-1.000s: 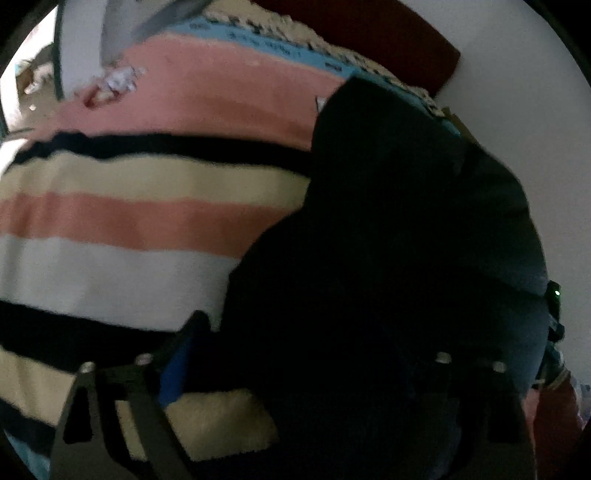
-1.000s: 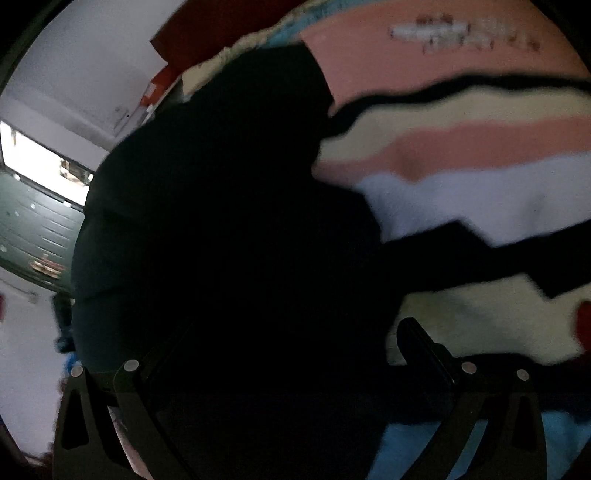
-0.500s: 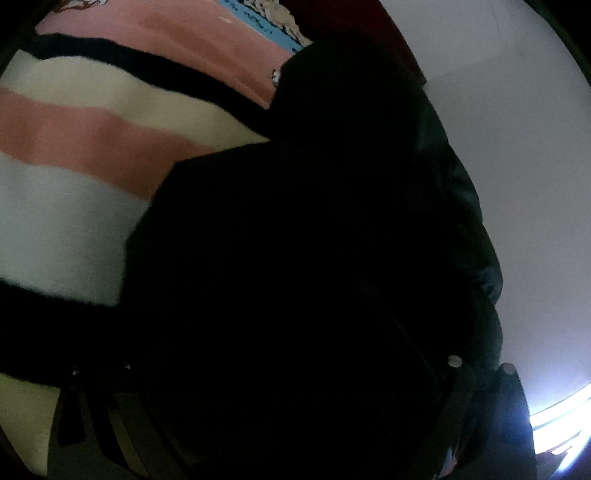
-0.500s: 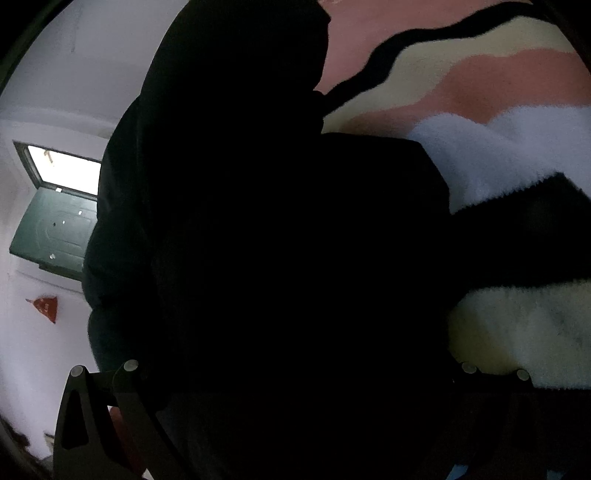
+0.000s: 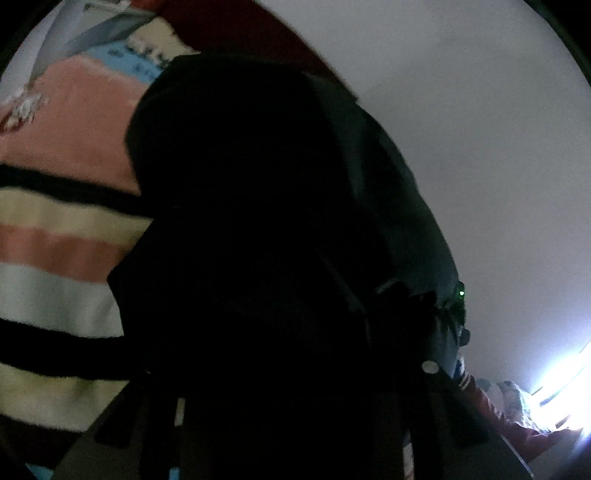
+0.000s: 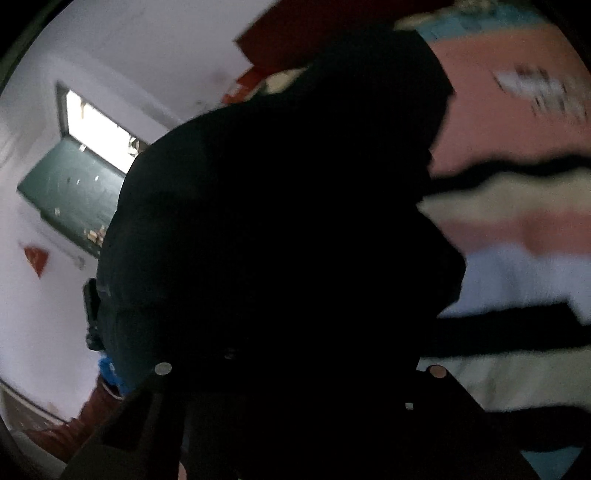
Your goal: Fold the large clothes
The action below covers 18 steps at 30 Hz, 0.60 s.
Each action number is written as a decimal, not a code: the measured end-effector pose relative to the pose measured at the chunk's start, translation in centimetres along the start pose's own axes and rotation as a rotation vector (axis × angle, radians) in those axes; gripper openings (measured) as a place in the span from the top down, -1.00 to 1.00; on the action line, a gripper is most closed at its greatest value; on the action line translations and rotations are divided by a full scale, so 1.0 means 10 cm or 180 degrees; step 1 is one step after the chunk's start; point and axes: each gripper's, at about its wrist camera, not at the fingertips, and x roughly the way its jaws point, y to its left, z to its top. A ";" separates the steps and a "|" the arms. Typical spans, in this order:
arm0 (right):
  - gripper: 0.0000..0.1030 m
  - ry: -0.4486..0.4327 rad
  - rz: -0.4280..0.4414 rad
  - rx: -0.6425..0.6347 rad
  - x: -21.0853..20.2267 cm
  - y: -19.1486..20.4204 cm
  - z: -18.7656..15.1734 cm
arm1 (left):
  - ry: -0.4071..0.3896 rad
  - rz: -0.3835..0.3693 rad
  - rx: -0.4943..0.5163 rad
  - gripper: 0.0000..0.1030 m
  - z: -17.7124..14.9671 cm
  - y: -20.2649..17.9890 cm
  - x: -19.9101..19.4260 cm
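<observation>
A large black garment (image 5: pixel 258 240) fills the middle of the left wrist view and drapes over my left gripper (image 5: pixel 280 398), hiding its fingertips. The same garment (image 6: pixel 277 221) fills the right wrist view and covers my right gripper (image 6: pixel 295 391). Both grippers appear shut on the garment's edge and hold it up above the striped blanket (image 5: pixel 55 229), which also shows in the right wrist view (image 6: pixel 517 221). The other gripper's body (image 5: pixel 458 314) shows at the garment's right edge, and in the right wrist view (image 6: pixel 90 314) at its left edge.
The blanket has pink, cream, white and black stripes and lies on a bed. A white wall (image 5: pixel 480 147) is behind the garment. A dark green door (image 6: pixel 74 192) with a bright opening is at the left. A dark red headboard (image 6: pixel 295 33) is at the top.
Both grippers have lifted the black garment off the blanket and tilted upward, so more wall shows. The garment now hangs between them and hides the fingers.
</observation>
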 end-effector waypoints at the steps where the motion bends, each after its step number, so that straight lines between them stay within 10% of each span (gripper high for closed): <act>1: 0.53 -0.0033 -0.0005 -0.0070 -0.07 0.10 0.03 | -0.0068 -0.0035 0.0039 0.47 0.00 -0.10 -0.13; 10: 0.55 -0.0289 0.0262 -0.0231 -0.47 0.56 -0.14 | -0.0096 0.0132 -0.0027 0.48 -0.28 0.02 -0.59; 16: 0.41 0.0048 -0.0313 0.0061 -0.08 0.12 -0.59 | 0.0242 0.0708 -0.0251 0.22 -0.71 0.65 -0.33; 18: 0.09 0.0025 -0.0408 0.0169 -0.08 0.01 -0.66 | 0.0244 0.0744 -0.0278 0.05 -0.73 0.70 -0.40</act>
